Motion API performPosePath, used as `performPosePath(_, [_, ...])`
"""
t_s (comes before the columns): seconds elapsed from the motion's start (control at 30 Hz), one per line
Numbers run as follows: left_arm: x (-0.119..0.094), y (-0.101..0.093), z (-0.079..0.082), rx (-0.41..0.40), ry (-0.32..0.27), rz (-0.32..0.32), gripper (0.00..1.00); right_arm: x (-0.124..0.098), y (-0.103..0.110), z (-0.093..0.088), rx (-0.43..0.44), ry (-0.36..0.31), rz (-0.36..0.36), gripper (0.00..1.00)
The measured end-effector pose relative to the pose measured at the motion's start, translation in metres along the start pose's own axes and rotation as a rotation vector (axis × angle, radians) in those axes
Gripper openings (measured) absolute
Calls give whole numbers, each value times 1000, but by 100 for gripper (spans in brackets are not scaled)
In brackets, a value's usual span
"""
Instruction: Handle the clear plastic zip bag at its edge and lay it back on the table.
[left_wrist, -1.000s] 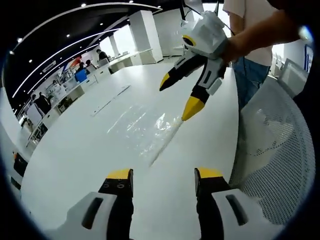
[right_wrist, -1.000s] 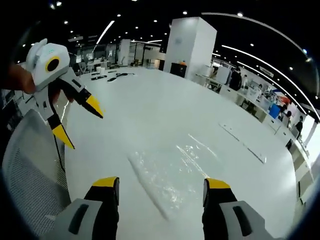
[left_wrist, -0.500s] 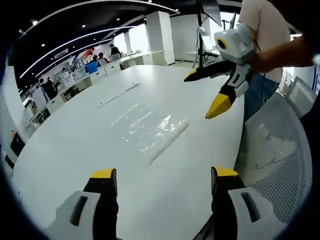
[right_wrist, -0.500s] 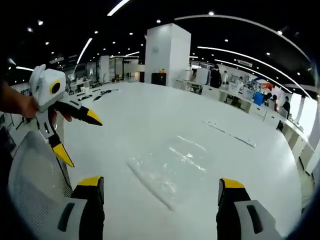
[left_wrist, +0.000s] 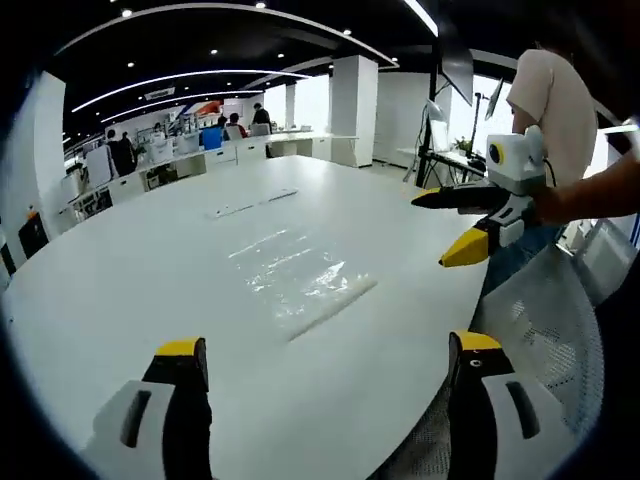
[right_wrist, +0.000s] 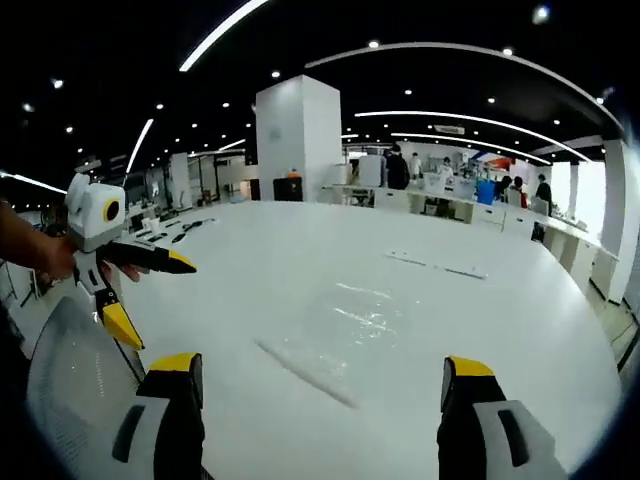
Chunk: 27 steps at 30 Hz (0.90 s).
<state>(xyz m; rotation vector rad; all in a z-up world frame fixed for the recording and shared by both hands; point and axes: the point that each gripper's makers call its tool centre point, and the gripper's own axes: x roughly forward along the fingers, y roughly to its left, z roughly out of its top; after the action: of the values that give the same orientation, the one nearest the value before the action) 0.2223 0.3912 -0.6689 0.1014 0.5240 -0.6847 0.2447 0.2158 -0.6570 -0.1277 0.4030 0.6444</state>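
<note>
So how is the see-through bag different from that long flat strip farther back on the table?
The zip bag is wide, crinkly and shiny; the strip is thin, narrow and dull. The zip bag lies nearer both grippers, the strip farther off. Both lie flat on the white table, touched by nothing.

Changes since the earlier frames:
- Right gripper (left_wrist: 462, 226), white body with black jaws and yellow tips: was just above the zip edge of the clear plastic zip bag (left_wrist: 300, 283); now drawn back off the edge of the white round table (left_wrist: 120, 300), jaws still spread.
- Left gripper (right_wrist: 145, 292): likewise pulled back toward the grey mesh chair (right_wrist: 75, 390), jaws wider apart.
</note>
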Motion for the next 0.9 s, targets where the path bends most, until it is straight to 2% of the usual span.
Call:
performPosePath(0.17, [-1, 1, -7, 22, -8, 12, 99, -9, 1, 4, -8, -28, -20, 100])
performPosePath(0.23, [-4, -5, -5, 22, -8, 16, 99, -11, -2, 6, -16, -39, -31, 100])
performPosePath(0.3, [-3, -1, -12, 17, -7, 24, 99, -15, 0, 9, -27, -73, -34, 100])
performPosePath(0.37, [-4, -1, -13, 14, -19, 28, 99, -18, -2, 7, -20, -81, -40, 100])
performPosePath(0.47, [-8, -10, -4, 43, -60, 35, 98, -21, -4, 7, -17, -103, -52, 100])
performPosePath(0.6, [-8, -5, -11, 30, -77, 49, 96, -22, -2, 3, -14, -120, -60, 100])
performPosePath(0.77, [-10, 1, -14, 60, -77, 84, 95, -21, 4, -8, -45, -92, -35, 100])
performPosePath(0.9, [-15, 0, -8, 83, -72, 95, 91, -21, 3, -13, -44, -76, -41, 99])
